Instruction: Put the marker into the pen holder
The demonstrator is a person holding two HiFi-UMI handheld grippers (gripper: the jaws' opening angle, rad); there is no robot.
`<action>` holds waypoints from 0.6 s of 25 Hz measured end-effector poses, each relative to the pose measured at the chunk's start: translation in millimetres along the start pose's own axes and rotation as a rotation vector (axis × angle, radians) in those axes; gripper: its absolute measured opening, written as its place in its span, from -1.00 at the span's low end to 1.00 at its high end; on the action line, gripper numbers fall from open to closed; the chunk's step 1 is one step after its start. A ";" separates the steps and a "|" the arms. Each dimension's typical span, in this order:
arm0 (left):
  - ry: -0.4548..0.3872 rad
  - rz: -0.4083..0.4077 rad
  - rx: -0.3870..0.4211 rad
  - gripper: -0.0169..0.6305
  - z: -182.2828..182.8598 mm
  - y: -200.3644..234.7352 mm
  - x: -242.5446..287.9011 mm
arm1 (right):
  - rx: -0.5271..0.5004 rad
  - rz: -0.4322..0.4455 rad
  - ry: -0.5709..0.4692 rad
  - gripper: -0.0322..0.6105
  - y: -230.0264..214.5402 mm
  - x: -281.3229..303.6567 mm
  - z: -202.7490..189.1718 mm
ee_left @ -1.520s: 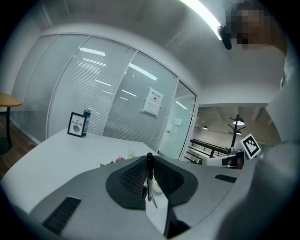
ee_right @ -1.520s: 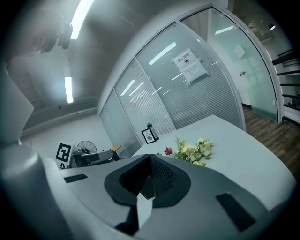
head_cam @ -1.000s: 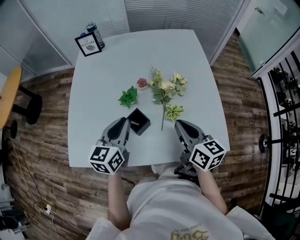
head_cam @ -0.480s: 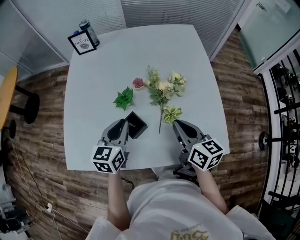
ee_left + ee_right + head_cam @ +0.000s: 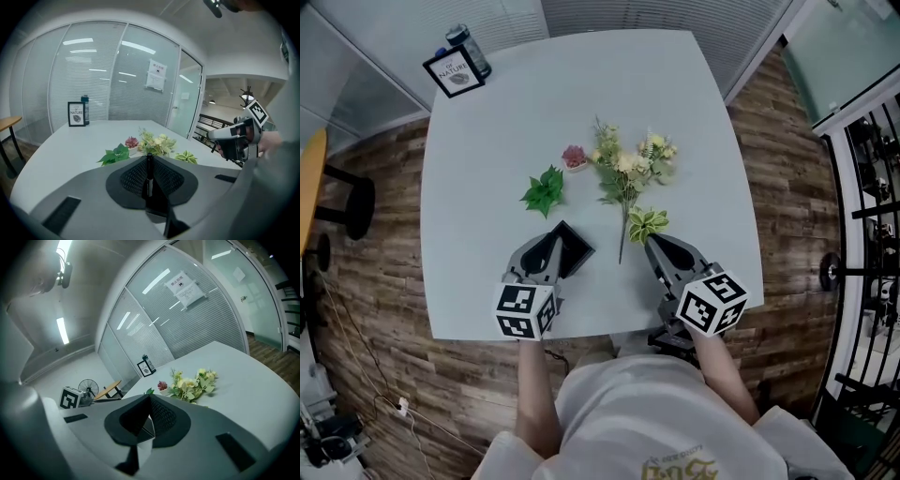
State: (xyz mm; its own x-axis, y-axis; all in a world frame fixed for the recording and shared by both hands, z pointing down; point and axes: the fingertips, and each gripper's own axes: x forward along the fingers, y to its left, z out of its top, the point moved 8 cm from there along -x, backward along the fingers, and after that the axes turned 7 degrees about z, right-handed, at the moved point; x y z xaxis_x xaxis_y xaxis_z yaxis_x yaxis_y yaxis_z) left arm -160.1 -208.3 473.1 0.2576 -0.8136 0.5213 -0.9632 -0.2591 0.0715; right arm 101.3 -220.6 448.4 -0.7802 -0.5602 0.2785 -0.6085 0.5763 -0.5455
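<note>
My left gripper (image 5: 553, 247) is shut on a black marker (image 5: 148, 180), which stands upright between the pads. In the head view its tip overlaps the left side of the black square pen holder (image 5: 574, 246) on the white table (image 5: 487, 131); the marker itself is hidden there. The holder does not show in the left gripper view. My right gripper (image 5: 654, 243) hovers near the front right of the table, jaws together with nothing between them (image 5: 150, 401). It also shows at the right of the left gripper view (image 5: 233, 138).
A bunch of artificial flowers (image 5: 624, 172) lies mid-table, with a green leaf sprig (image 5: 544, 190), a small pink plant (image 5: 574, 156) and a variegated leaf (image 5: 647, 224) around it. A framed sign (image 5: 453, 73) and a can (image 5: 467, 45) stand at the far left corner. The table's front edge is just under both grippers.
The left gripper with the marker has edged right until it covers part of the pen holder. The head view has shifted slightly. The right gripper has held its place.
</note>
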 end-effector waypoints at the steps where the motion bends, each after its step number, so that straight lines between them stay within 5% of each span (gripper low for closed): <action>1: 0.010 -0.002 0.008 -0.80 -0.4 -0.3 2.9 | 0.001 0.000 0.003 -0.85 -1.3 2.4 0.2; 15: 0.119 0.077 0.107 -0.80 -4.6 -6.8 32.2 | 0.014 -0.002 0.031 -0.85 -12.3 25.0 2.0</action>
State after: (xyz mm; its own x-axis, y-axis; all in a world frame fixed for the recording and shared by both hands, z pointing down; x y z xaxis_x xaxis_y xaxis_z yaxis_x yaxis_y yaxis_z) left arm -145.7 -230.3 493.3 0.1658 -0.7673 0.6194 -0.9646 -0.2569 -0.0601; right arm 89.7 -242.9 460.5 -0.7834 -0.5422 0.3038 -0.6079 0.5667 -0.5562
